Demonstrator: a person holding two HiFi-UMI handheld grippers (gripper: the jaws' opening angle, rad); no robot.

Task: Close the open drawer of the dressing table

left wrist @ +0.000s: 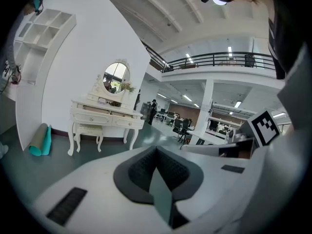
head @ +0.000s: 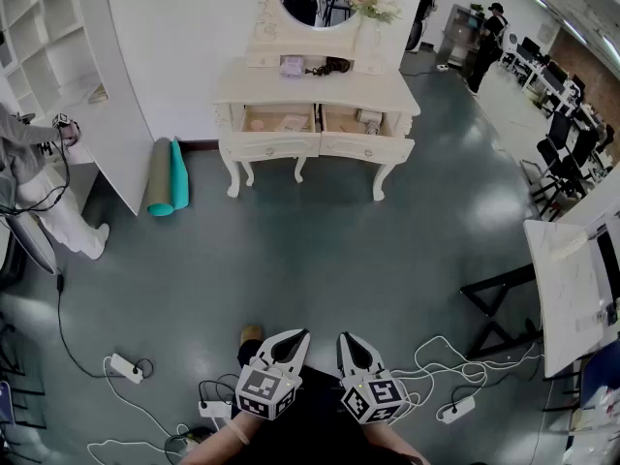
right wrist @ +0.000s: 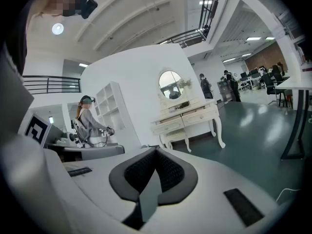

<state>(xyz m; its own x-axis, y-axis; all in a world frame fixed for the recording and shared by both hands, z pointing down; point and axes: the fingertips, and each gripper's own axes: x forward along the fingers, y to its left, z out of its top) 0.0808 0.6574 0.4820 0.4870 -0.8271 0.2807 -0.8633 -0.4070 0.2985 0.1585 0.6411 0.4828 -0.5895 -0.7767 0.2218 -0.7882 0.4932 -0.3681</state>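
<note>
Head view status: task not started. The cream-white painted wooden dressing table [head: 315,90], with a shaped top and curved legs, stands against the white wall at 12 o'clock. It is well apart from both grippers, with open floor between.

2 drawers sit side by side under its top, and both look pulled out. The left drawer [head: 276,121] and the right drawer [head: 356,121] each show a pale interior behind a carved front with a small knob. Small items lie in the right one, too small to identify.

Remaining work, as judged: cross the floor, set a gripper against a drawer front and push until it sits flush.

The left gripper [head: 294,338] is white moulded plastic. Its jaws are pressed together, the dark ribbed pads meet in a V, and nothing is held. The right gripper [head: 347,341] is in the same condition, jaws together and empty. Both are held low at 6 o'clock, side by side.

Surroundings:
- The smooth grey-green floor [head: 320,260] has a soft sheen.
- An oval mirror [head: 320,13] in a cream frame rises above the tabletop.
- A grey and a teal rolled mat [head: 165,177] lie at 8 o'clock from the table.
- White cables and power strips [head: 126,366] trail near the grippers
</note>
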